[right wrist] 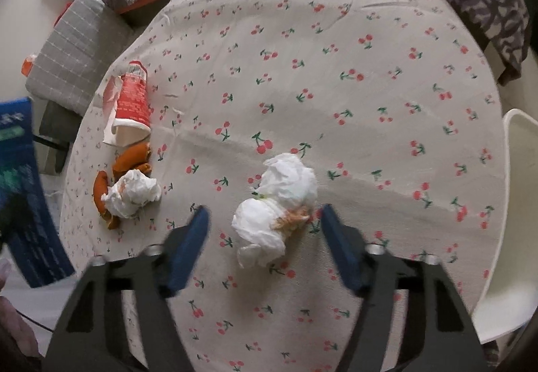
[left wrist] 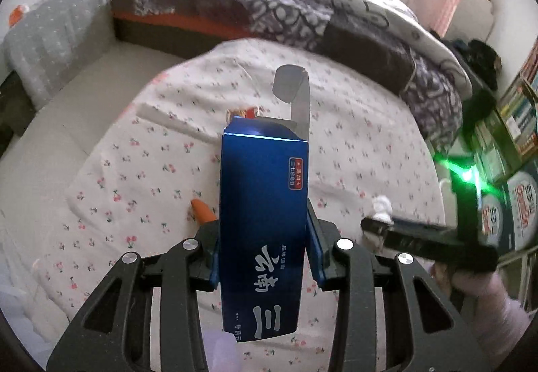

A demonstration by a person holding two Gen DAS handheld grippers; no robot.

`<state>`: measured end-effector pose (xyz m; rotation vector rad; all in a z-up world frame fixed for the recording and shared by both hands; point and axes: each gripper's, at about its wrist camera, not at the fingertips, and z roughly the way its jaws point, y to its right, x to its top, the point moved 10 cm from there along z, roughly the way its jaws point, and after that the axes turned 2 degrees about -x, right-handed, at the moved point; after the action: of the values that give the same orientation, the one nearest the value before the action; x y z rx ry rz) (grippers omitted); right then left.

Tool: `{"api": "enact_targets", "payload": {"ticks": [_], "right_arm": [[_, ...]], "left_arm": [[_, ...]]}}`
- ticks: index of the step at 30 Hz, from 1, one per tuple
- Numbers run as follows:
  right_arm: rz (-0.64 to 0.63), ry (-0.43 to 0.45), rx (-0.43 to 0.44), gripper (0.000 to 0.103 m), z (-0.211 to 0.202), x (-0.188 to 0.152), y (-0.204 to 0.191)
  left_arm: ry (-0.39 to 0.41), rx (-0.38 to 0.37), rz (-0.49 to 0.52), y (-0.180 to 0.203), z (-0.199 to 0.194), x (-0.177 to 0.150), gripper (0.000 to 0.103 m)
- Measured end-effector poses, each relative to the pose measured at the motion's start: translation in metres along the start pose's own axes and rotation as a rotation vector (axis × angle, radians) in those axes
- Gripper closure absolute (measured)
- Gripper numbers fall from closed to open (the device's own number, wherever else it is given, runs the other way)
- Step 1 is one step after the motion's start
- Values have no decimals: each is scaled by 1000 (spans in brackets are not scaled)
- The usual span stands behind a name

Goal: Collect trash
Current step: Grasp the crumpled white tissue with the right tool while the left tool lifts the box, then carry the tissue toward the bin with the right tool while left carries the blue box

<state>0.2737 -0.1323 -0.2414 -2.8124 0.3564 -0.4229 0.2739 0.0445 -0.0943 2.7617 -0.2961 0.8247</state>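
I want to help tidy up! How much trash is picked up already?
In hand: the left gripper is clamped on the blue box. The right gripper is open around a crumpled tissue, not gripping it. Left: another tissue, orange peel and a red cup.

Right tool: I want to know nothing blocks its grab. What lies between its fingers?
Only the big crumpled tissue lies between the open right tool's fingers on the tablecloth, untouched, as the right wrist view shows.
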Motion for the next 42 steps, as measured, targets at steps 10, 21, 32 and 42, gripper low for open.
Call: {"api": "enact_targets", "payload": {"ticks": [10,21,32,42], "right_arm": [[-63,212,65,64,-46,25,-22],[-188,552,60,64,-137,46,-40],[-208,653,21,64,-174,43,-22],[-173,681,-1,64,-192,43,2]], "left_arm": [[65,23,0,2,-1,3,66],[242,63,-5,22,-29,28,66],[298,57,-9,44,-33,37,66],[319,33,7,66,-33,41,66]]}}
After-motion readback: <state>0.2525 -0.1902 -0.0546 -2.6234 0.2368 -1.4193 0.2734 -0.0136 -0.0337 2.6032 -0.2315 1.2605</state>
